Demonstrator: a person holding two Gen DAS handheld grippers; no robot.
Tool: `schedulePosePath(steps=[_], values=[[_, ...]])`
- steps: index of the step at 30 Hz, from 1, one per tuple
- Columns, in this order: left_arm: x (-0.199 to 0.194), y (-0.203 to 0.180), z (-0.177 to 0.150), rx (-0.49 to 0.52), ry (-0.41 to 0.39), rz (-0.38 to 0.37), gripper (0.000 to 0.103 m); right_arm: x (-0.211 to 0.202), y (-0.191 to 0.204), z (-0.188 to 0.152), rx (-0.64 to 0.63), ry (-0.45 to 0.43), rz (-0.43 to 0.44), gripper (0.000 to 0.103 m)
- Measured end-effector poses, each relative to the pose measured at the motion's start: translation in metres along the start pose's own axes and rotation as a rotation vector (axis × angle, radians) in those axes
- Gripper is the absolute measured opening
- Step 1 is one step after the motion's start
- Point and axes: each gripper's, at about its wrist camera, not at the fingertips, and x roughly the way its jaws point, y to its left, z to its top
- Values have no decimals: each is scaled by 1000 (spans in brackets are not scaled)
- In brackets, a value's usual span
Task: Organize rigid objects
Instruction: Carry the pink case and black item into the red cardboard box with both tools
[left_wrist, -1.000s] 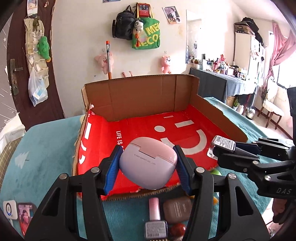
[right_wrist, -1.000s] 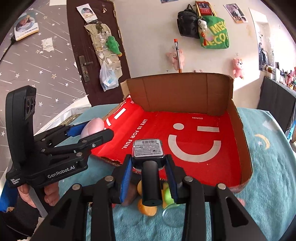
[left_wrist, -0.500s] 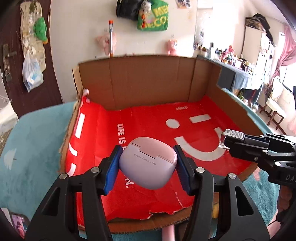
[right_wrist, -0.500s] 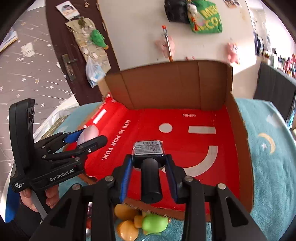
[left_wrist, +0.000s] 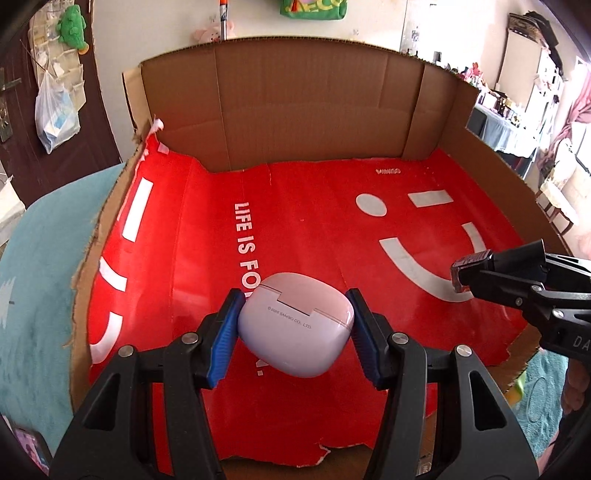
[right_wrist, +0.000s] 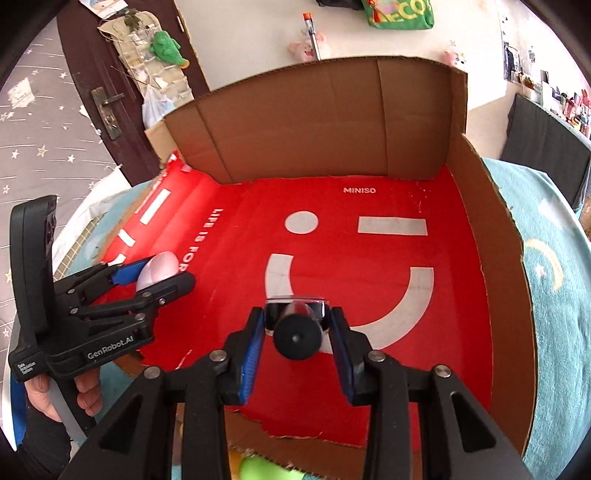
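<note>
A pink earbud case (left_wrist: 295, 326) is clamped between the 2 blue pads of the left gripper (left_wrist: 293, 334) and is held above the red floor of the cardboard box (left_wrist: 317, 110), over the white lettering near the box's left front. A small bottle with a black cap (right_wrist: 297, 326) is gripped by the right gripper (right_wrist: 297, 332), its jaws nearly closed on it, above the printed white smile at the box's centre. The box rests on a teal cloth (right_wrist: 554, 295).
</note>
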Motion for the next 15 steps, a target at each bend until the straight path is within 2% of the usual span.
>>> schedulePosePath(steps=[15], values=[[15,3,4,-15,55,-3,54,11,-5,4,4,19,-37,38]])
